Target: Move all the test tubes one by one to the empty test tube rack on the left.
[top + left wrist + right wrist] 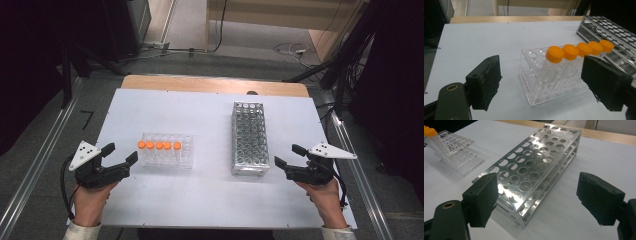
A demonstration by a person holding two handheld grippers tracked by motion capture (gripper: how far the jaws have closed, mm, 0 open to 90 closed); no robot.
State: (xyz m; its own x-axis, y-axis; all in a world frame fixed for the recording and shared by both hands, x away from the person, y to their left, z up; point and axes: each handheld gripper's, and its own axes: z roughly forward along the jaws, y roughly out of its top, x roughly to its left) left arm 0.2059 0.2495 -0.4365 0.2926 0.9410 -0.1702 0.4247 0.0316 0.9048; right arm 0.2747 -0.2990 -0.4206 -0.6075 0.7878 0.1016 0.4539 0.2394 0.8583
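Note:
A clear plastic rack (166, 151) (541, 82) on the white table holds several orange-capped tubes (159, 145) (554, 54) in one row. To its right lies an empty metal tube rack (249, 138) (534, 167) with many round holes. My left gripper (120, 153) (541, 82) rests just left of the clear rack, jaws open and empty, pointing at it. At the metal rack's near right corner my right gripper (290, 155) (536, 197) is open with nothing between its jaws. A hand holds each gripper from the near edge.
The white table top (210, 195) ends in a wooden strip (215, 84) at the far side. Metal rails (40, 165) run along both sides on the floor. Cables (290, 49) lie on the floor beyond the table.

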